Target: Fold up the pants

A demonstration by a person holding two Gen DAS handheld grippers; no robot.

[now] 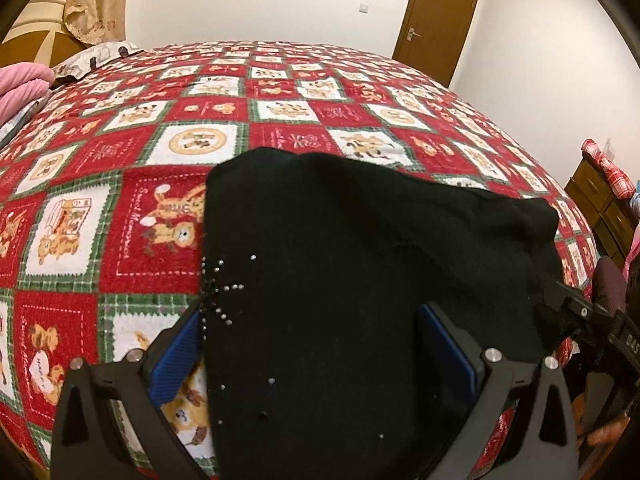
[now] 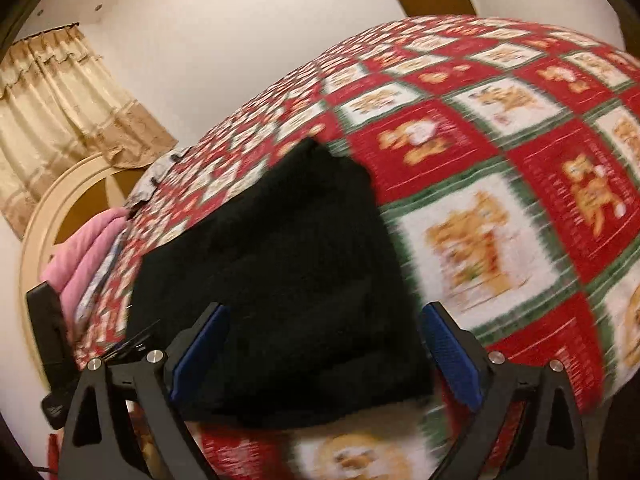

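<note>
Pants (image 1: 360, 264), black and folded into a thick pad, lie on the bed (image 1: 168, 208) near its near edge; in the left wrist view small silvery studs dot their left side. The left gripper (image 1: 316, 344) has its jaws wide apart, straddling the cloth without pinching it. In the blurred right wrist view the pants (image 2: 280, 280) show as a plain dark block, and the right gripper (image 2: 324, 348) has jaws spread wide around the near end.

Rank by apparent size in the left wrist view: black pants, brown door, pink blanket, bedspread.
1. bedspread
2. black pants
3. brown door
4. pink blanket, cut off by the frame edge

Door versus blanket is unsure: the door stands far back, and the fisheye shrinks things near the edges.
</note>
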